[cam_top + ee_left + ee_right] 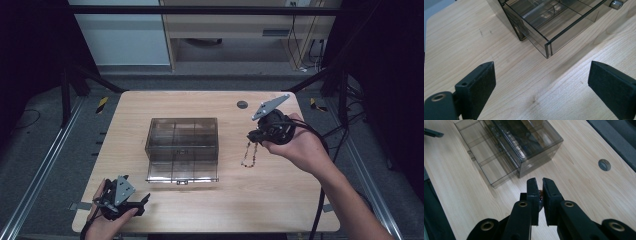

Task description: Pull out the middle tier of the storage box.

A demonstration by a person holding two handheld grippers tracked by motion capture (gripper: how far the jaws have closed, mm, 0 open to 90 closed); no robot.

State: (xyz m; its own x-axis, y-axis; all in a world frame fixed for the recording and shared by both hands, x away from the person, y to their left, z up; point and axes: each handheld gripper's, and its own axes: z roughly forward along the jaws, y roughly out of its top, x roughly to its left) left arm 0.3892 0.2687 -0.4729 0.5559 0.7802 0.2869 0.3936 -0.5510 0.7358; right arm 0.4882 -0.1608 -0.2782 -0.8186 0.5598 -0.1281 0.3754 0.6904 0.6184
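A smoky clear plastic box [183,142] with several compartments stands in the middle of the table, its drawer [182,171] slid out toward the near edge. My right gripper [253,136] hovers to the right of the box, shut on a bead bracelet [249,155] that dangles from its tips above the wood. In the right gripper view a brown bead [540,193] shows between the nearly closed jaws, with the box [524,142] beyond. My left gripper [142,202] rests at the near left corner, open, nothing between its pads [477,87]. The drawer's corner [547,48] lies ahead of it.
The wooden table [150,105] has a round grey cable hole [242,104] at the back right. Metal frame rails run along both sides of the table. Cables trail from the right gripper over the table's right edge.
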